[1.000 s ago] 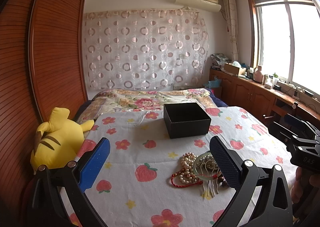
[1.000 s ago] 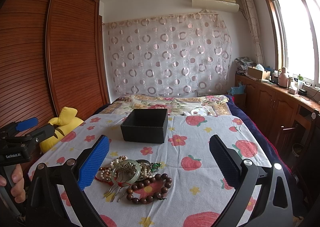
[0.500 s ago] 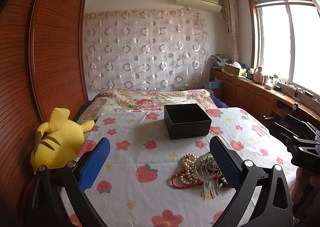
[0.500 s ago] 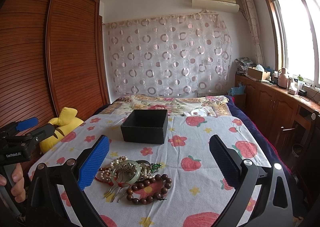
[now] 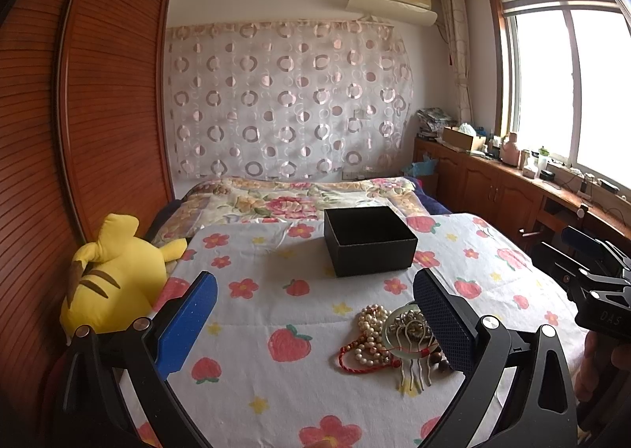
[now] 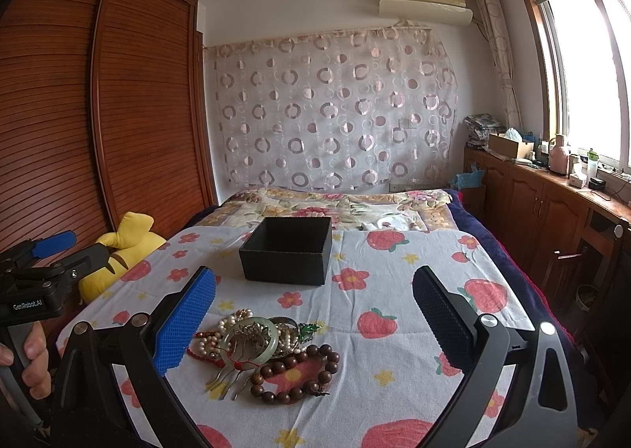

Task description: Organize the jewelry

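A pile of jewelry lies on the flowered bedspread: a pearl strand, a pale green bangle, a metal hair comb and a brown wooden bead bracelet. An open, empty black box stands behind the pile. My left gripper is open and empty, the pile by its right finger. My right gripper is open and empty, the pile between its fingers, nearer the left one.
A yellow plush toy lies at the bed's left edge against the wooden wardrobe. A folded floral quilt lies behind the box. Wooden cabinets with clutter run under the window at right.
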The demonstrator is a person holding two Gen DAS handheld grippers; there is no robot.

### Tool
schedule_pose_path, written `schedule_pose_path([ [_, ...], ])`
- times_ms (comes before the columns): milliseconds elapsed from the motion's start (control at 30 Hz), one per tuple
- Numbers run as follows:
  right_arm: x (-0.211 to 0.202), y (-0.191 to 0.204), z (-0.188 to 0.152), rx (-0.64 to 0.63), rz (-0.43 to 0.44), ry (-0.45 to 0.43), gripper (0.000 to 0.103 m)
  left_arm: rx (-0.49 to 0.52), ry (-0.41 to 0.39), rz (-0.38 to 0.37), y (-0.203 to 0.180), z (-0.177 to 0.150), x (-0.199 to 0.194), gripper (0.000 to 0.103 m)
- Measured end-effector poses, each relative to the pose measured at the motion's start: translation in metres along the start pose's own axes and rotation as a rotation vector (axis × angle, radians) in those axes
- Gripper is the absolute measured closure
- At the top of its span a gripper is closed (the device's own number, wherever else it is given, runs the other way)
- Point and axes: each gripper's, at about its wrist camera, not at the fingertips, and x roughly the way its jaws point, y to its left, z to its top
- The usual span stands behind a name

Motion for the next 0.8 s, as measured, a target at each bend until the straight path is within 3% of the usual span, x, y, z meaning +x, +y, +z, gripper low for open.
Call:
schedule_pose_path([
  [800, 0.0019, 0.0043, -0.0063, -0.008, 0.011, 0.009, 0.002, -0.001, 0.01, -0.002, 0.0007, -0.0012, 0.0015, 0.006],
])
